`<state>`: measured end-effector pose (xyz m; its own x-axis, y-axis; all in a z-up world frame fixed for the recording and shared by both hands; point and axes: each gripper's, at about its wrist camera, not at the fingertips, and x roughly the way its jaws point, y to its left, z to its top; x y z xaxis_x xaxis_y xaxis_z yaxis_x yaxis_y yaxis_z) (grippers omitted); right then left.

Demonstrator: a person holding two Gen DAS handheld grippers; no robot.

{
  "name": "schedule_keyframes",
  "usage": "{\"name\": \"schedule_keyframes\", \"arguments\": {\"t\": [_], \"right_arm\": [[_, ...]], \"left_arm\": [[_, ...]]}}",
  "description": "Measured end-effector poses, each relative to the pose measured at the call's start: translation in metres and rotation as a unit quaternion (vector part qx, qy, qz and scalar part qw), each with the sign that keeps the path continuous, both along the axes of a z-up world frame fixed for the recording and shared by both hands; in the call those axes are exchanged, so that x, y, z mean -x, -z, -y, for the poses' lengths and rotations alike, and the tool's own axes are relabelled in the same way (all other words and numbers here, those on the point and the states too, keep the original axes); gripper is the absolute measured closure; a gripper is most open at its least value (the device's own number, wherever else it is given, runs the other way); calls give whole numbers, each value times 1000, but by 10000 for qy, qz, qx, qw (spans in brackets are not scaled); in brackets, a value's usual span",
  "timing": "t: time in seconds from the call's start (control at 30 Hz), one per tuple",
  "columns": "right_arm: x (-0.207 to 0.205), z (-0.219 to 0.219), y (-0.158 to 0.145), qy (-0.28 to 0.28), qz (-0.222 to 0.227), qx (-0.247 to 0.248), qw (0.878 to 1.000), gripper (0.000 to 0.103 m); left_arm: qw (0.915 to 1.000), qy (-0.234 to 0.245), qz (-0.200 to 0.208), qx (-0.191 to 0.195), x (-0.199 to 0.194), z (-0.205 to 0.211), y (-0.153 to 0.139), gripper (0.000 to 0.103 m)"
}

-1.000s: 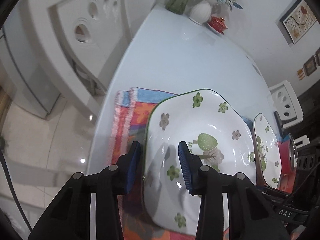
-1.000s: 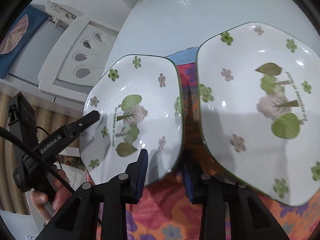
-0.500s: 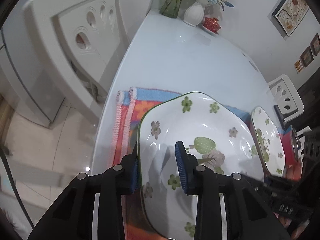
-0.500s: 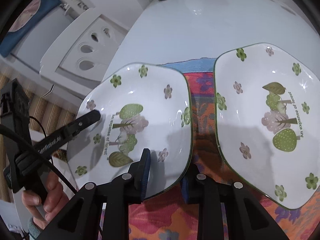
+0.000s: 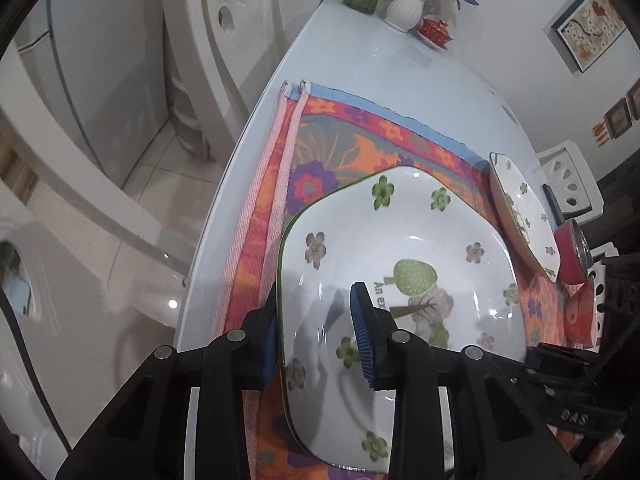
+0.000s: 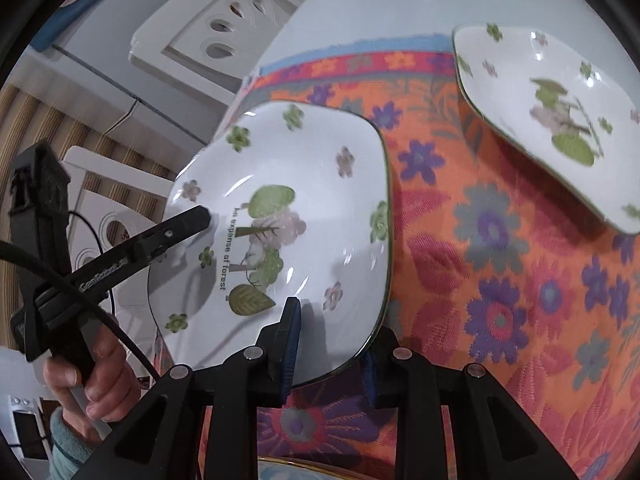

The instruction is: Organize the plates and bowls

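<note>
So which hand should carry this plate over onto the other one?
Right, probably. The right gripper and left gripper both clamp the rim of the held plate, but the right one is on the side nearer the second plate, lying on the cloth to its right.

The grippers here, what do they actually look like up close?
Each gripper, left and right, is black plastic with silver bolt heads and blue ribbed pads. White lettering runs along the left one's finger; a black cable trails from it. The hand wears a teal sleeve.
</note>
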<state>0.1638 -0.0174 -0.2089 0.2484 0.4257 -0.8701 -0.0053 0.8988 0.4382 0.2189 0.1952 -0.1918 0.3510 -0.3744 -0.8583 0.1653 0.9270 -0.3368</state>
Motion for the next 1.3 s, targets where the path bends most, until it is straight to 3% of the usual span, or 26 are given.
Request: {"name": "schedule_keyframes", "arguments": {"t": [0.2, 0.37, 0.5, 0.6, 0.77, 1.03, 1.3], "right_arm": [[-20, 20, 7, 229, -72, -240, 9994, 78], [-45, 16, 5, 179, 67, -92, 9998, 77], [-39, 8, 1, -67, 264, 186, 9995, 77], [-33, 9, -1, -19, 189, 133, 9997, 77], [-17, 12, -19, 42, 277, 100, 9996, 77], [30, 21, -65, 219, 480, -22, 9986, 77], [93, 29, -84, 253, 401, 55, 9989, 77]], "left_arm": [[9999, 123, 18, -1, -2, 2, -1, 74], [9998, 133, 43, -127, -3, 8, 4, 74], [9999, 83, 16, -135, -2, 9, 3, 74], [10000, -60, -51, -52, 2, 6, -3, 74], [9995, -232, 144, 165, 24, 4, -34, 74], [9989, -242, 398, 28, 69, 14, -80, 74], [9987, -242, 445, 113, 122, 20, -94, 74]]}}
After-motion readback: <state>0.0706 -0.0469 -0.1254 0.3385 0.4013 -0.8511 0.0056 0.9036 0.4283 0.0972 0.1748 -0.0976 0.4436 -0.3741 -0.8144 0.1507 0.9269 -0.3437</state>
